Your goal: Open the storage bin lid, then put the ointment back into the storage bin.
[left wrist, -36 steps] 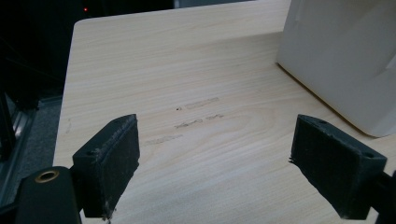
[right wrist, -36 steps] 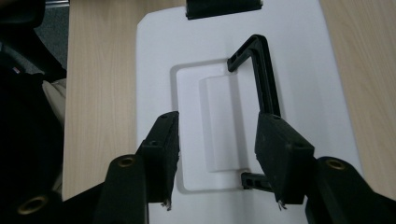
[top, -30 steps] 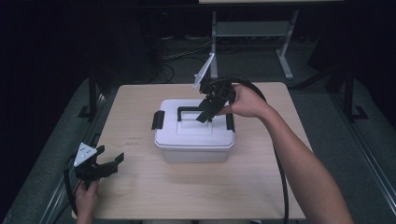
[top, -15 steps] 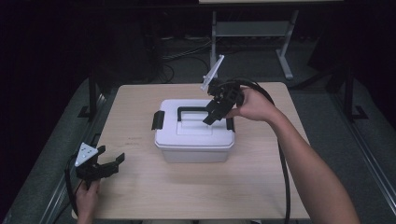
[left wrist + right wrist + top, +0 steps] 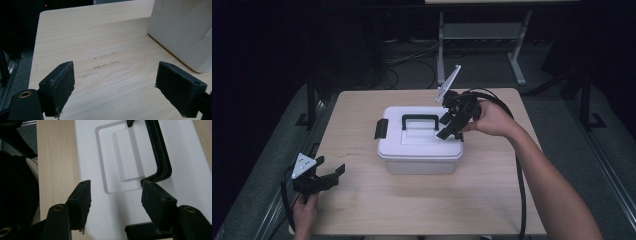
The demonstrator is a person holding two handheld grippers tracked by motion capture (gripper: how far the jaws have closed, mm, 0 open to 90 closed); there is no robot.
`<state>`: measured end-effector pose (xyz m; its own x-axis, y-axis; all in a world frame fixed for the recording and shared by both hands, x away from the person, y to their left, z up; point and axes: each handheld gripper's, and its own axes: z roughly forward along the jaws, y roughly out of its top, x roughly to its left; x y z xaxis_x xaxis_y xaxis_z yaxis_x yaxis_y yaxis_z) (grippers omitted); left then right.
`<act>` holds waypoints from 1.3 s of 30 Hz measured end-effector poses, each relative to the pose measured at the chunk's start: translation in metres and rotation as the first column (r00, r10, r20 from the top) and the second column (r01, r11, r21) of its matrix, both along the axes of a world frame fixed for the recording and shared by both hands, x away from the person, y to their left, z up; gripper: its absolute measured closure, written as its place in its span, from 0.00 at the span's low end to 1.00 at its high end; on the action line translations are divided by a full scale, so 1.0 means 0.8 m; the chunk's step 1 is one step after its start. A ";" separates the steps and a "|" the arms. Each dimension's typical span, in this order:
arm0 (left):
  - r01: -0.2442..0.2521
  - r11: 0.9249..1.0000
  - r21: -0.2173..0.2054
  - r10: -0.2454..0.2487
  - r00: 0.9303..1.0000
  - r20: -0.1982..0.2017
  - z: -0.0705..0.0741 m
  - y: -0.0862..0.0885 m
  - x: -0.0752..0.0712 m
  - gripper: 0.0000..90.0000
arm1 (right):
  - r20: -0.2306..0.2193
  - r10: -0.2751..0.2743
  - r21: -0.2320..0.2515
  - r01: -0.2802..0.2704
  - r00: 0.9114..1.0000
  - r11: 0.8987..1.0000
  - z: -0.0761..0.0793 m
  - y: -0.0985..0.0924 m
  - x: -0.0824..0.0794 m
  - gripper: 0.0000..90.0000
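A white lidded box (image 5: 419, 150) stands mid-table with a black carry handle (image 5: 419, 120) lying flat on its lid and a black latch (image 5: 380, 129) at its left end. My right gripper (image 5: 450, 126) hovers over the lid's right end, pointing down and left. In the right gripper view its jaws (image 5: 116, 186) stand open above the white lid (image 5: 112, 215), the handle (image 5: 160, 157) just beyond the right pad; they have just been opening and nothing is gripped. My left gripper (image 5: 328, 176) rests open near the table's front left corner, with bare wood between its pads (image 5: 62, 82).
The box's near corner (image 5: 180, 30) shows at the upper right of the left gripper view. The wooden table (image 5: 492, 200) ends close to the left hand. A black cable (image 5: 519, 180) trails along the right forearm. A metal stand (image 5: 482, 30) rises behind the table.
The right gripper has slid right, from the handle's right end to the right end of the lid. The left gripper has stayed put.
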<state>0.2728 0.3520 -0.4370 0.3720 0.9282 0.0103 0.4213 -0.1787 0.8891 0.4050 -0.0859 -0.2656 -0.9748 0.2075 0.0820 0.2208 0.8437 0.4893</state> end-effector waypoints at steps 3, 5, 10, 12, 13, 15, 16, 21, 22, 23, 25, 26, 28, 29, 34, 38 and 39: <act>0.002 1.000 0.002 -0.002 1.000 -0.001 0.000 -0.001 0.000 0.16 | -0.004 -0.009 0.000 0.009 1.000 1.000 -0.002 -0.006 -0.002 0.45; 0.003 1.000 0.003 -0.003 1.000 -0.003 0.000 -0.001 0.000 0.16 | -0.005 -0.016 0.000 0.016 1.000 1.000 -0.003 -0.010 -0.003 0.45; 0.002 1.000 0.005 -0.002 1.000 0.001 0.000 -0.001 0.000 0.16 | -0.012 -0.030 -0.001 0.030 0.999 1.000 -0.007 -0.018 -0.005 0.44; 0.000 1.000 -0.002 0.000 1.000 0.001 0.000 -0.001 0.000 0.16 | -0.010 -0.031 0.000 0.031 0.999 1.000 -0.008 -0.020 -0.006 0.44; 0.002 1.000 0.000 -0.002 1.000 -0.001 0.000 -0.001 -0.001 0.16 | -0.011 -0.032 0.000 0.032 0.999 0.999 -0.008 -0.021 -0.007 0.44; 0.001 1.000 -0.003 -0.001 1.000 0.001 0.000 -0.001 -0.001 0.16 | -0.011 -0.040 -0.004 0.040 0.999 0.999 -0.009 -0.024 -0.008 0.44; 0.000 1.000 -0.001 0.000 1.000 0.001 0.000 -0.001 -0.001 0.16 | -0.009 -0.040 -0.003 0.040 0.999 0.999 -0.010 -0.025 -0.008 0.45; 0.004 1.000 0.003 -0.004 1.000 -0.002 0.000 -0.001 -0.001 0.16 | -0.016 -0.047 -0.001 0.047 0.999 0.999 -0.014 -0.032 -0.009 0.44; 0.004 1.000 0.005 -0.004 1.000 -0.002 0.000 -0.001 -0.001 0.16 | -0.018 -0.052 -0.003 0.052 0.998 0.999 -0.014 -0.033 -0.010 0.45; 0.004 1.000 0.005 -0.004 1.000 -0.001 0.000 -0.001 -0.001 0.16 | -0.018 -0.054 -0.002 0.054 0.998 0.999 -0.014 -0.034 -0.010 0.45; 0.003 1.000 0.004 -0.003 1.000 -0.001 0.000 -0.001 -0.001 0.16 | -0.018 -0.059 0.001 0.059 0.998 0.998 -0.015 -0.037 -0.011 0.45; 0.003 1.000 0.002 -0.003 1.000 -0.002 0.000 -0.001 -0.001 0.16 | -0.017 -0.062 0.001 0.062 0.998 0.998 -0.015 -0.037 -0.011 0.44; 0.005 1.000 0.004 -0.005 1.000 -0.002 0.000 -0.001 -0.001 0.16 | -0.018 -0.063 0.004 0.063 0.998 0.998 -0.015 -0.039 -0.012 0.44; 0.005 1.000 0.006 -0.005 1.000 -0.001 0.000 -0.001 -0.001 0.16 | -0.019 -0.064 0.001 0.064 0.998 0.998 -0.016 -0.041 -0.012 0.44; -0.001 1.000 -0.001 0.001 1.000 0.000 0.000 0.000 -0.001 0.16 | -0.021 -0.070 0.006 0.070 0.997 0.998 -0.017 -0.046 -0.013 0.44; 0.004 1.000 0.003 -0.004 1.000 -0.002 0.000 -0.001 0.000 0.16 | -0.025 -0.075 0.014 0.075 0.997 0.997 -0.021 -0.051 -0.013 0.44; 0.004 1.000 0.003 -0.004 1.000 -0.001 0.000 -0.001 0.000 0.16 | -0.027 -0.079 0.008 0.079 0.996 0.997 -0.022 -0.052 -0.013 0.44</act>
